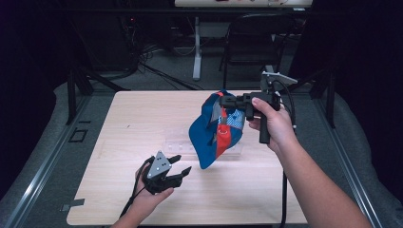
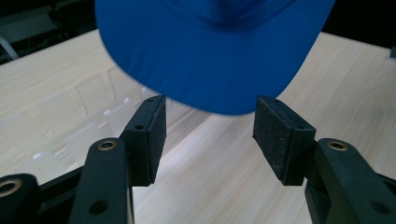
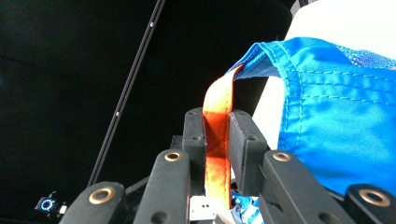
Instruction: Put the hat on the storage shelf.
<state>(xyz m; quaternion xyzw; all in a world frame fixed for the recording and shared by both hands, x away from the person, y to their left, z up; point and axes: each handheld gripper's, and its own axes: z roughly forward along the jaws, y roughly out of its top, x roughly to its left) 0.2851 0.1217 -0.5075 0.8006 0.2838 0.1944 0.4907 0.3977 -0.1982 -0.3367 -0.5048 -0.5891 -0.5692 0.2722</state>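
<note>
Pinching cap (image 1: 214, 130) strap (image 3: 218, 140) aloft, right tool (image 3: 218, 140), left tool (image 2: 208, 135) agape below brim

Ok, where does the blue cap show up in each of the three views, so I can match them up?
High view: the blue cap hangs right of centre, above the table, from the right gripper.
Left gripper view: its brim spans the top, beyond the open jaws.
Right gripper view: its blue fabric is at right; the jaws clamp its orange strap.
Shared landmark: the light wooden table, seen in the high and left gripper views.
</note>
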